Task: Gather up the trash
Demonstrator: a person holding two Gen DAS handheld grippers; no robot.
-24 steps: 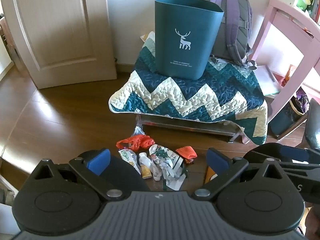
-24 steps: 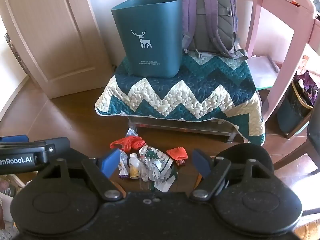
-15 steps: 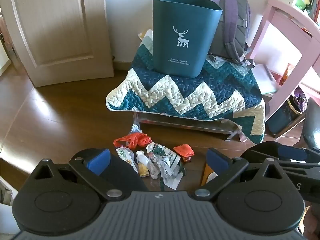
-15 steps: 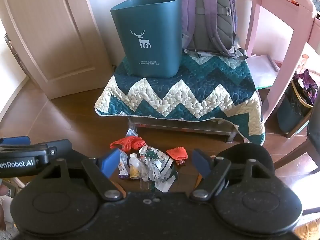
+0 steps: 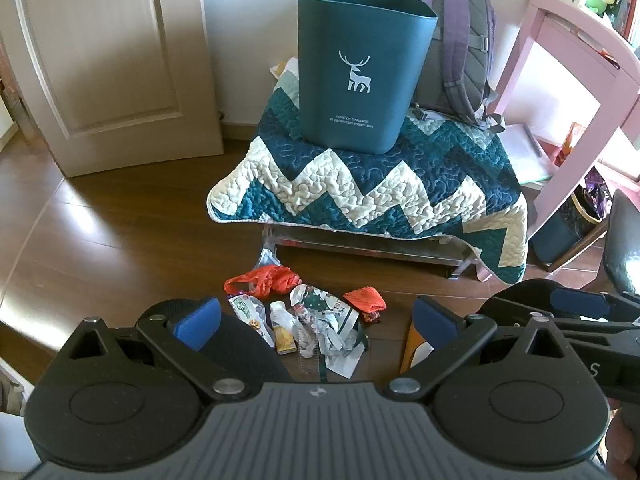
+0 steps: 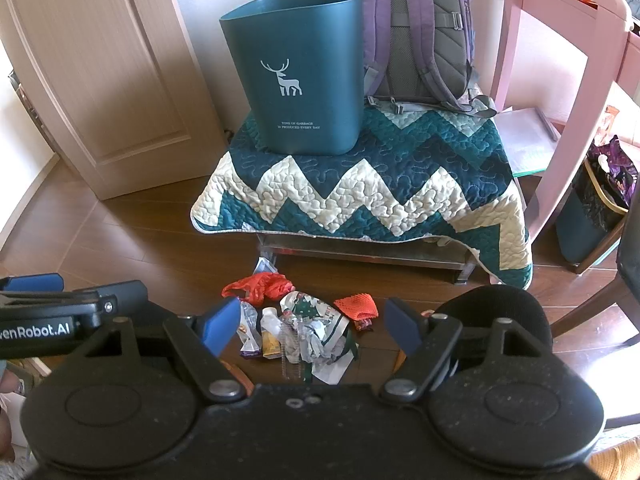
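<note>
A pile of trash (image 5: 316, 320) lies on the wooden floor: a red plastic bag (image 5: 264, 278), crumpled wrappers (image 5: 332, 332), a small yellow bottle (image 5: 282, 330) and an orange net (image 5: 365, 299). The pile also shows in the right wrist view (image 6: 304, 328). A teal bin with a white deer (image 5: 360, 68) stands upright on a quilt-covered stool; it shows in the right wrist view too (image 6: 300, 72). My left gripper (image 5: 316, 320) is open and empty, above the pile. My right gripper (image 6: 314, 322) is open and empty, beside the left one.
A purple backpack (image 6: 412, 32) leans behind the bin on the zigzag quilt (image 6: 360, 196). A pink chair frame (image 6: 560, 80) and a dark basket (image 6: 596, 216) stand at the right. A closed door (image 5: 100, 60) is at the left.
Both views have shifted slightly; the left gripper has drawn back a little from the stool. Both grippers stay open, and the trash has not moved.
</note>
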